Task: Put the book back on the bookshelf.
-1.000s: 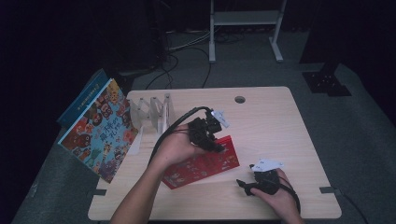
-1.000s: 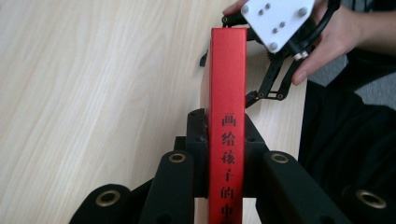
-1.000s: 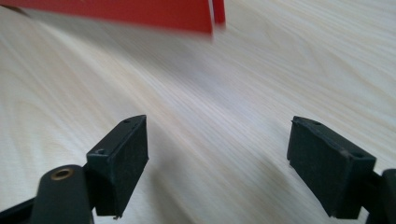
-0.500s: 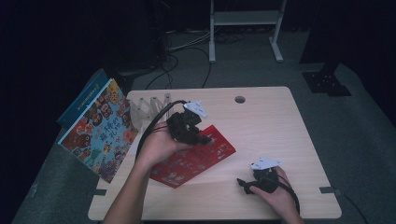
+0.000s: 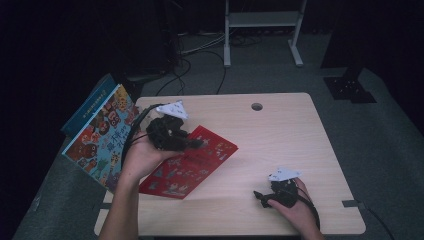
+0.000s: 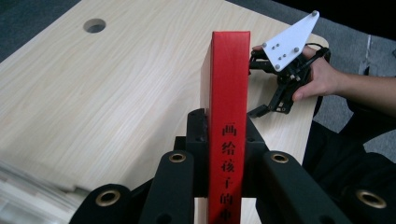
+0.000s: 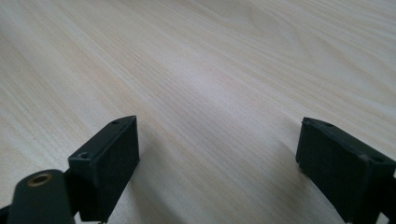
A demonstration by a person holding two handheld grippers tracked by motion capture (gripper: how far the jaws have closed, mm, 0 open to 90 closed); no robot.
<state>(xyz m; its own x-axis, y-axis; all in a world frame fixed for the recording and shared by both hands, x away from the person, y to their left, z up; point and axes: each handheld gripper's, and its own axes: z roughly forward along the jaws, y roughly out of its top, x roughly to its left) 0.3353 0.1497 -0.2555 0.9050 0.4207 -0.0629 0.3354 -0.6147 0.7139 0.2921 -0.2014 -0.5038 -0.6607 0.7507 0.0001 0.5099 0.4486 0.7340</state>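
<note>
A thin red book [image 5: 200, 160] with a picture cover hangs tilted over the left half of the table, its lower corner near the wood. My left gripper [image 5: 192, 144] is shut on its spine; in the left gripper view the red spine [image 6: 229, 93] with black characters stands upright between the jaws of my left gripper [image 6: 226, 130]. My right gripper [image 5: 260, 196] rests low on the table near the front right. Its jaws have just been opening, and my right gripper [image 7: 217, 149] has only bare wood between its fingers. The left gripper view also catches the right gripper [image 6: 271, 105] beyond the book.
A large colourful picture book [image 5: 100, 135] leans at the table's left edge. A round cable hole [image 5: 257, 106] sits near the far edge. A white stand [image 5: 260, 30] and cables lie on the floor behind. Bare wood [image 5: 280, 140] stretches across the right half.
My left hand has carried the red book to the left and a little up, away from the right hand. The right hand has stayed in place.
</note>
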